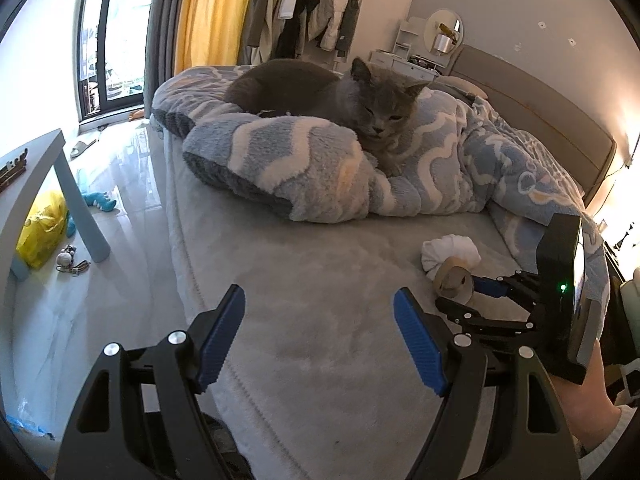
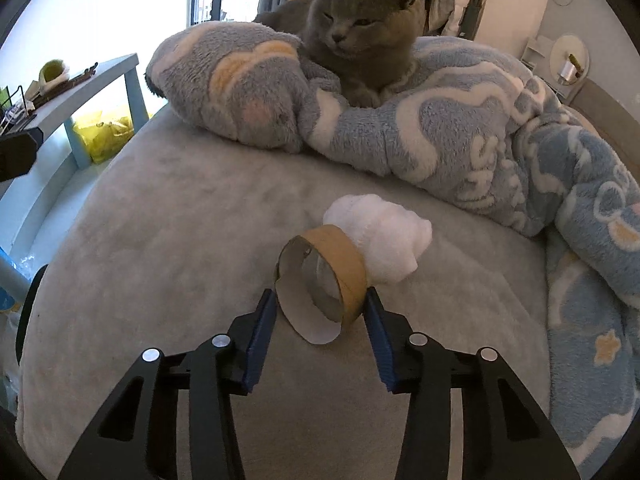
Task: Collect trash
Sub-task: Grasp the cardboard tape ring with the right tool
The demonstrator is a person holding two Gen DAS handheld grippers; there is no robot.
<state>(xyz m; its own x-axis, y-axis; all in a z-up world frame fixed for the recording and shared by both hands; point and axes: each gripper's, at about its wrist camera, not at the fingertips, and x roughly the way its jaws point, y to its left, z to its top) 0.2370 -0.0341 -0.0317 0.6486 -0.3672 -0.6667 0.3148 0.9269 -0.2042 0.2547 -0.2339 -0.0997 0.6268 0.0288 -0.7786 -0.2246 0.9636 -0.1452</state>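
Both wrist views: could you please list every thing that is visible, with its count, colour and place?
cardboard roll: one, brown, on bed between right fingertips
tissue wad: one, white, behind the roll
cat: one, grey, on blanket
blanket: one, blue-white, across bed
bed: one, grey cover
side table: one, pale blue, beside bed
plastic bag: one, yellow, under table
left gripper: open, empty
right gripper: around the roll
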